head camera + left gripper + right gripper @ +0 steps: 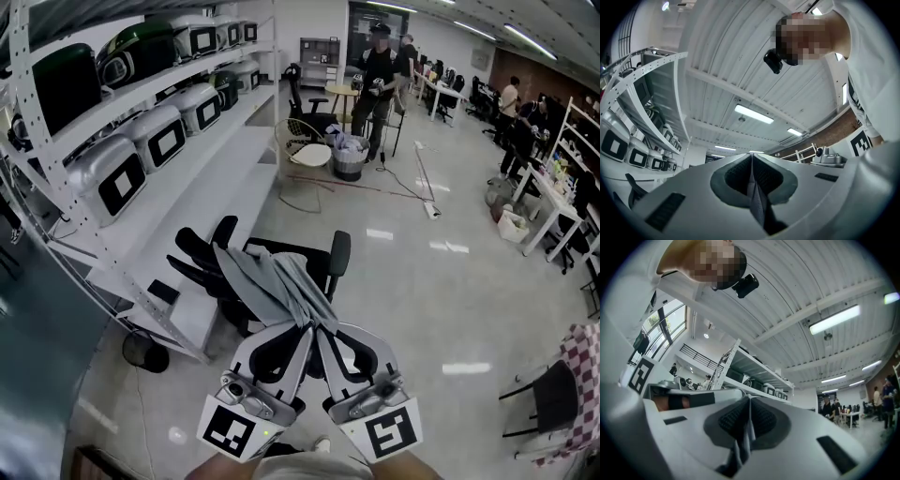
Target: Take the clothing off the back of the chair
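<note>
Both grippers are low in the head view, side by side and nearly touching. The left gripper (302, 333) has its jaws pressed together on a fold of the grey clothing (267, 274), and the left gripper view shows the fabric pinched right between the pads. The right gripper (325, 333) is likewise clamped on the same garment, with cloth running down out of its jaws in the right gripper view. The garment runs from the two grips away to the black office chair (337, 253), and its far end is draped over the upper part of the chair. Judgement: grasp done and the lift begun, but removal is not finished — the trailing end has yet to clear the chair, and from this angle I cannot tell whether it is caught on the back or an armrest. Left to do: draw the cloth fully free. On room to move, the white shelving rack (220, 173) stands close on the chair's left, its lower shelf edge just beside the seat, so that side is tight. To the right lies bare glossy floor (441, 309), well apart from the second chair with checked cloth (553, 394) and the standing person (380, 66) far off — the safer way to pull.
</note>
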